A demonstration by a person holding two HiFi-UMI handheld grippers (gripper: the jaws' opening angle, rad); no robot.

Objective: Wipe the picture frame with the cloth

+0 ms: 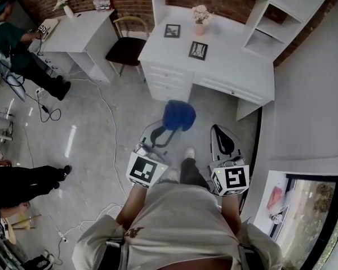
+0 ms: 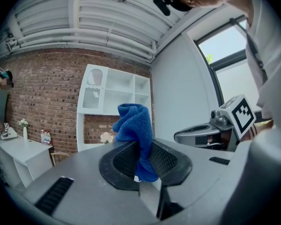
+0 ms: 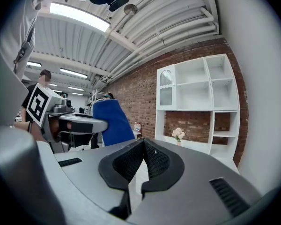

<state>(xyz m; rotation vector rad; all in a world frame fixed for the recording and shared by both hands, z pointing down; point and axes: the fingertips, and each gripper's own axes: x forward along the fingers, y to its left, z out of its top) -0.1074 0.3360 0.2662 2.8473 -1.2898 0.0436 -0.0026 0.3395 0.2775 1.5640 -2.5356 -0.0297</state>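
Note:
My left gripper is shut on a bunched blue cloth, held in the air over the floor in front of the white desk. In the left gripper view the cloth sticks up from between the closed jaws. Two dark picture frames lie on the desk: one at the back, one nearer the middle. My right gripper hangs beside the left, shut and holding nothing. From the right gripper view the cloth shows at the left.
A pink flower vase stands by the frames. White shelves rise at the desk's right. A chair and a second white table stand at the left, with a seated person. Cables trail across the floor.

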